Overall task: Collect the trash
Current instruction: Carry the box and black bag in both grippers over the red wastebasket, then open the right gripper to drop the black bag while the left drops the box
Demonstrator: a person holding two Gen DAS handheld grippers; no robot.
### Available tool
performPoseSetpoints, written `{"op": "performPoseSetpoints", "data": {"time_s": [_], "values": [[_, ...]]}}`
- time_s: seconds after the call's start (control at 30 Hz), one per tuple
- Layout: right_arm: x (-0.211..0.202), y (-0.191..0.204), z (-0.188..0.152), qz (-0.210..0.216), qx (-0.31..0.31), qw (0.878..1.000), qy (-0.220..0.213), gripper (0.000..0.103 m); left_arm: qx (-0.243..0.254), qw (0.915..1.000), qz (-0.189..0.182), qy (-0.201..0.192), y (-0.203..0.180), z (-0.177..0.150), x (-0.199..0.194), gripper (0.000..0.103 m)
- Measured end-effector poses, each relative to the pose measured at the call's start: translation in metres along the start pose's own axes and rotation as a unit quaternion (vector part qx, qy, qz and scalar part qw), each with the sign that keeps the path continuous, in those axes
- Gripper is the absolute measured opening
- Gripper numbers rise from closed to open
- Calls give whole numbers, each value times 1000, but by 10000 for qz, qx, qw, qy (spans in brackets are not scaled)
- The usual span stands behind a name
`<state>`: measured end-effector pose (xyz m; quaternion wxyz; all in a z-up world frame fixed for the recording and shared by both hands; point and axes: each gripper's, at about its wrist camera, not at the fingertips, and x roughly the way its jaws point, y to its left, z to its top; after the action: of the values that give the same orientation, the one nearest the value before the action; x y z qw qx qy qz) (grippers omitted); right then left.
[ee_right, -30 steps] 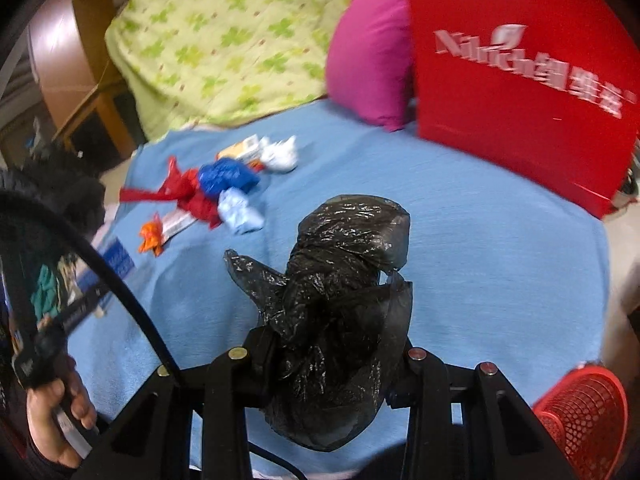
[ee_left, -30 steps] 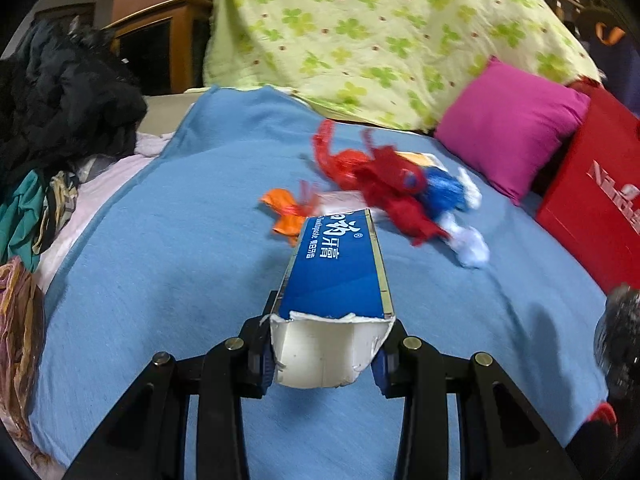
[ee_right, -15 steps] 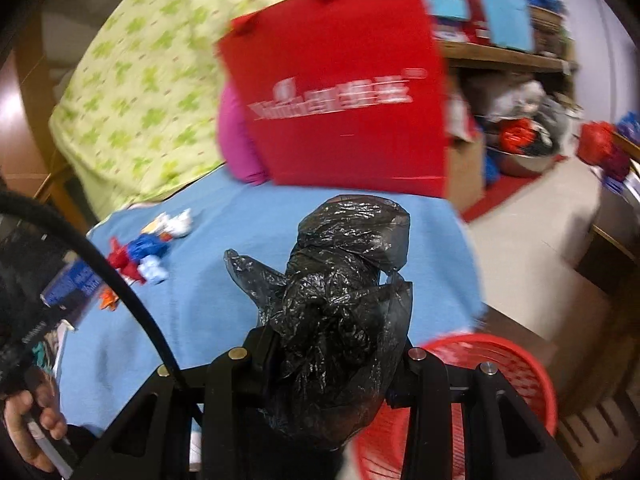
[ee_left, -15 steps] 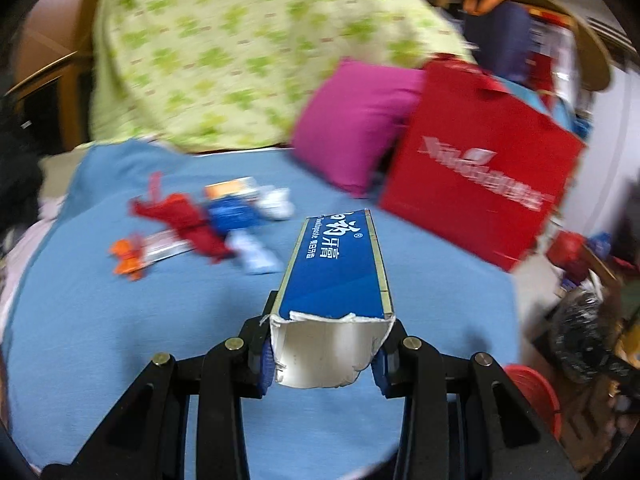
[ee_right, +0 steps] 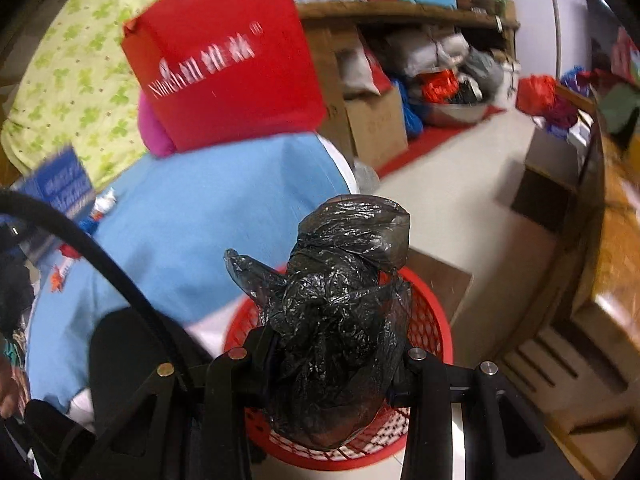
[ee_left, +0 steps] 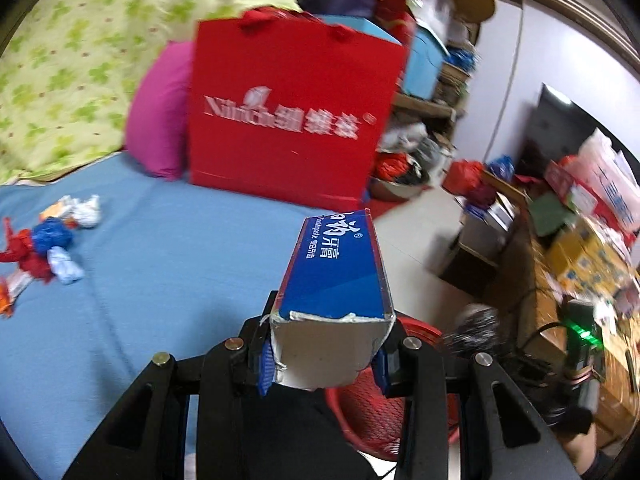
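Right wrist view: right gripper [ee_right: 328, 364] clamps a crumpled black bag [ee_right: 340, 312] above the red basket [ee_right: 436, 332], while the left gripper [ee_left: 326, 360] pinches a torn blue box [ee_left: 336, 276] lettered "Toothpaste", before a red bag [ee_left: 288, 112] marked "Nin…".

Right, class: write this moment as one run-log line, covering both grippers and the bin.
left gripper: shut on toothpaste box | right gripper: shut on black bag, over red basket | loose wrappers on bed
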<state>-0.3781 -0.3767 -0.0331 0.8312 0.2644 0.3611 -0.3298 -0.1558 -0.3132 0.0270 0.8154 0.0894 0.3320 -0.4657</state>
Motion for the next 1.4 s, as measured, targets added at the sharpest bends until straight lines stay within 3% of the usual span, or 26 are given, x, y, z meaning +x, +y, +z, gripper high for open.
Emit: {"op": "performPoseSetpoints", "data": {"time_s": [0.07, 0.1, 0.2, 0.37, 0.73, 0.8, 0.83, 0.87, 1.1, 1.4], "values": [[9, -5, -5, -22, 34, 9999, 147, 44, 51, 9999, -53, 72, -9, -2, 6, 40], [14, -7, -6, -67, 61, 9997, 217, 54, 70, 9999, -65, 113, -12, -2, 10, 40], [21, -16, -8, -102, 193, 9993, 292, 65, 89, 9997, -92, 224, -16, -3, 20, 40], [11, -17, -5, -96, 224, 9996, 128, 66, 134, 9988, -214, 431, -24, -5, 40, 40], [-40, -34, 0, -369, 415, 9948, -853, 67, 362, 9919, -755, 957, -61, -18, 81, 42], [-45, -36, 1, -420, 474, 9932, -972, 67, 433, 9895, -791, 1126, -65, -21, 90, 60], [-48, -36, 2, -440, 479, 9927, -1011, 67, 423, 9888, -776, 1203, -66, -22, 94, 78], [-48, -35, 3, -450, 465, 9927, -1016, 67, 390, 9891, -745, 1206, -64, -23, 95, 82], [-48, -15, 8, -399, 278, 9936, -1017, 67, 58, 9938, -631, 908, -30, -15, 75, 82], [-41, 40, 16, -29, -134, 9950, -994, 66, -716, 9963, 265, 384, 80, -26, 19, 82]]}}
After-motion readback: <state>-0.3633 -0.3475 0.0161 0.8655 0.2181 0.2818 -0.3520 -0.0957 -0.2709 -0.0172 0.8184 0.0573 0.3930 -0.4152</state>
